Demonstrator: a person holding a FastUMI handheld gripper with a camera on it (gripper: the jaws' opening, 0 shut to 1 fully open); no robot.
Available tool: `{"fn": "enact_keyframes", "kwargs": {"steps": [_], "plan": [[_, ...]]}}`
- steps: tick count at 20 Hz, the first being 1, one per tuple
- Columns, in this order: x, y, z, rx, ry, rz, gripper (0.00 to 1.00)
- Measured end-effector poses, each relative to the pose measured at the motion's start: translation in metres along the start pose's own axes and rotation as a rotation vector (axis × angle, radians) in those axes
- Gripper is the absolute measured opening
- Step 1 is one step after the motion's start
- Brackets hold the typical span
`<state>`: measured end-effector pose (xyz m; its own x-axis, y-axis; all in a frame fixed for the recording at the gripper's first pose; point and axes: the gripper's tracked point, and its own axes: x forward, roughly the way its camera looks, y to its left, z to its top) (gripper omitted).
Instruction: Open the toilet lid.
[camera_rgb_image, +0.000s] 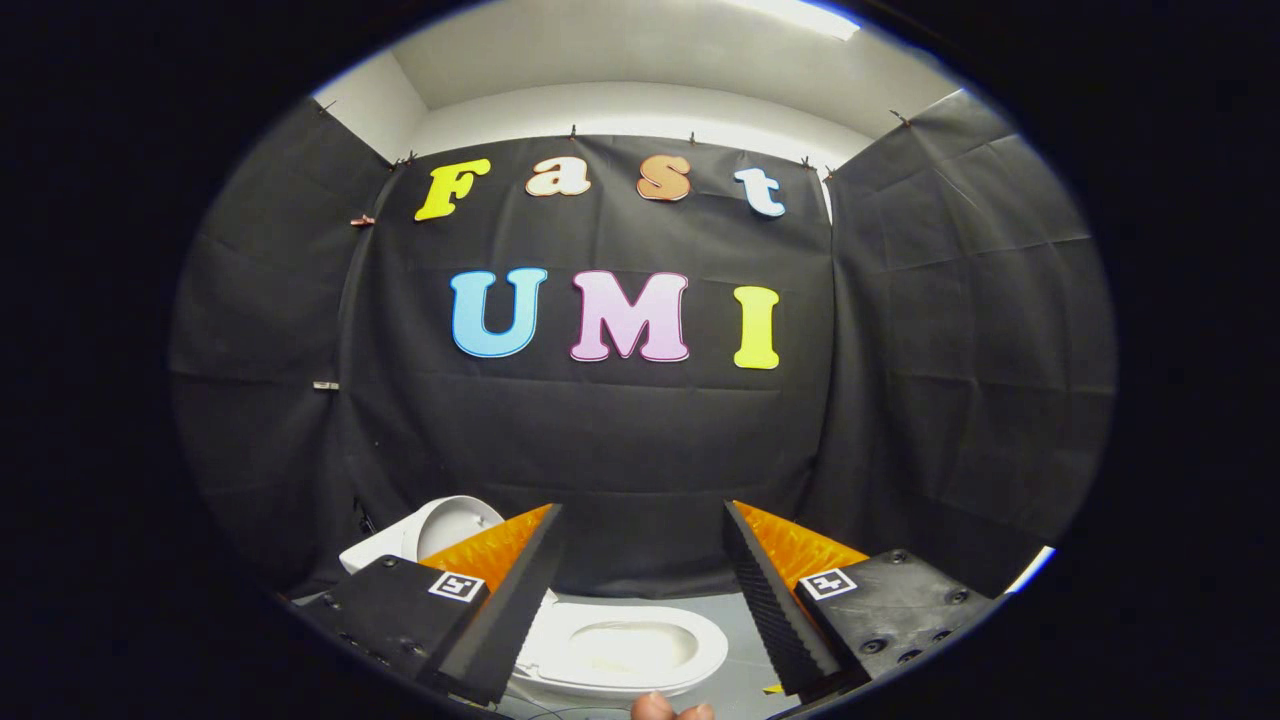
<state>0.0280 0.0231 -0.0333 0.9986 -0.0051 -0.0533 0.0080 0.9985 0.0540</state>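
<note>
Gripper (640, 560): spread wide, fingers well apart, nothing between them, nothing held.
Left finger (505, 610): angled inward, tip raised against the black wall cloth; lower part crosses the left end of the toilet seat.
Right finger (775, 600): ribbed inner face showing, clear of the seat, just to its right.
Toilet seat (620, 650): white oval ring, flat and uncovered, low between the fingers, bowl opening visible.
Toilet lid (440, 525): white, raised, tilted back to the left beyond the left finger, inner hollow face turned toward the camera; lower edge hidden behind the finger mount.
Floor (735, 625): grey, visible behind and to the right of the seat.
Wall cloth (620, 450): black, creased, hanging behind the toilet on three sides.
Fingertips of a person (670, 709): peeking in just below the seat.
</note>
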Motion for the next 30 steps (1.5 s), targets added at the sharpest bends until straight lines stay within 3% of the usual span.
{"fn": "enact_keyframes", "kwargs": {"steps": [30], "plan": [[-0.0034, 0.0041, 0.0009, -0.013, -0.001, -0.002, 0.98]]}}
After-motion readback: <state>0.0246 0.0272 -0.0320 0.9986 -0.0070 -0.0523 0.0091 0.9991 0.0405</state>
